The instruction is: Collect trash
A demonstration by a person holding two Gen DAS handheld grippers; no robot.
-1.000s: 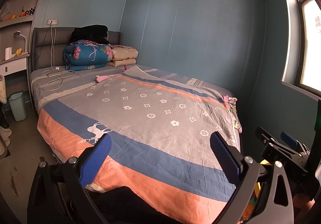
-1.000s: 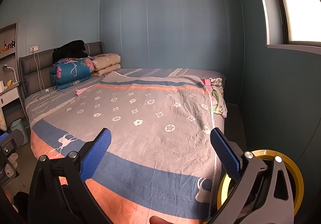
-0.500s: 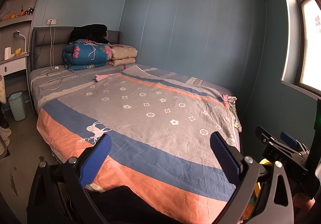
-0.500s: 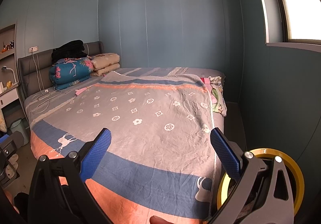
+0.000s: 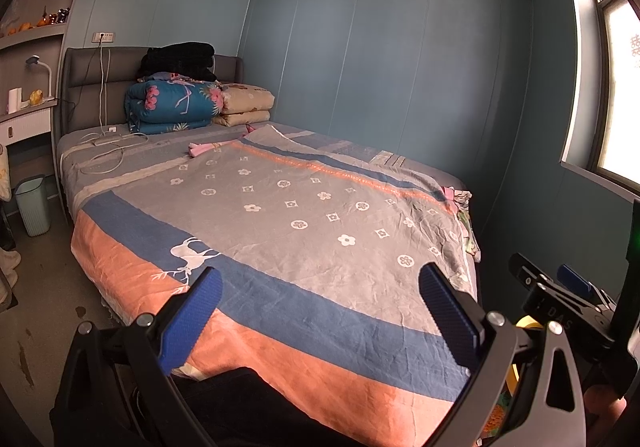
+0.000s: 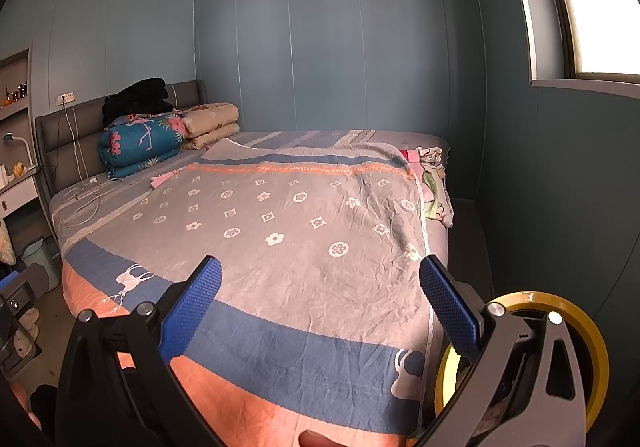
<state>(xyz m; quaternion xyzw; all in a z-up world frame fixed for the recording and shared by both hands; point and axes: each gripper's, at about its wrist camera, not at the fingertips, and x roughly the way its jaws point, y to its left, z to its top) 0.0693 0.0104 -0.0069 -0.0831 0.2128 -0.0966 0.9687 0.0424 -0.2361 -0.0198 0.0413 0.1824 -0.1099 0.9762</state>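
My left gripper (image 5: pixel 320 311) is open above the foot of a bed, nothing between its blue pads. My right gripper (image 6: pixel 320 307) is also open and empty over the same bed; it shows at the right edge of the left wrist view (image 5: pixel 560 287). A small pink scrap (image 5: pixel 200 148) lies on the grey patterned bedspread (image 5: pixel 300 207) near the pillows, seen as well in the right wrist view (image 6: pixel 162 179). A pale green waste bin (image 5: pixel 34 203) stands on the floor left of the bed. A yellow tape roll (image 6: pixel 560 351) sits low right behind my right finger.
Folded quilts (image 5: pixel 172 105) and a black bundle (image 5: pixel 176 59) lie at the grey headboard. White cables (image 5: pixel 104 155) trail across the bed's left side. A crumpled floral cloth (image 6: pixel 434 187) hangs at the bed's right edge. A desk with a lamp (image 5: pixel 38 65) stands far left.
Both views have shifted only slightly; the bed sits a little lower and left in frame. Both grippers stayed open.
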